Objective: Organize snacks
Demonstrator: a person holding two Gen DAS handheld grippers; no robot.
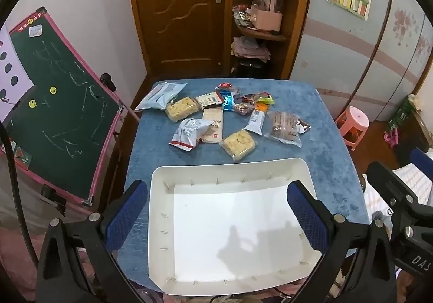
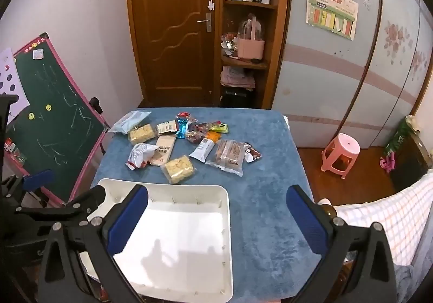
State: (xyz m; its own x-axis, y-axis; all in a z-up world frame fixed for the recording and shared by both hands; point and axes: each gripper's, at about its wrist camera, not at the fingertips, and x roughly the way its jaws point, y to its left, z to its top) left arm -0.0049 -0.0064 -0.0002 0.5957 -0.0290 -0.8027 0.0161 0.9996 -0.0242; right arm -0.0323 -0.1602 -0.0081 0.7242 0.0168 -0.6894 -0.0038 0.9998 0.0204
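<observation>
Jaws on your left gripper [image 1: 216, 219] and right gripper [image 2: 216, 224] gape wide, empty, hovering low in frame over the white tray [image 1: 162, 173], likely staged as the drop spot. Snacks [image 1: 224, 116] lie scattered mid-frame beyond it on the blue tablecloth [image 1: 324, 156], none loaded yet.

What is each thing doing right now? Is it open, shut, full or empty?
White tray: empty.
Snack packets: sealed, loose on the blue cloth, outside the tray.
Left tool: open, holding nothing.
Right tool: open, holding nothing.
Wooden door: shut.
</observation>
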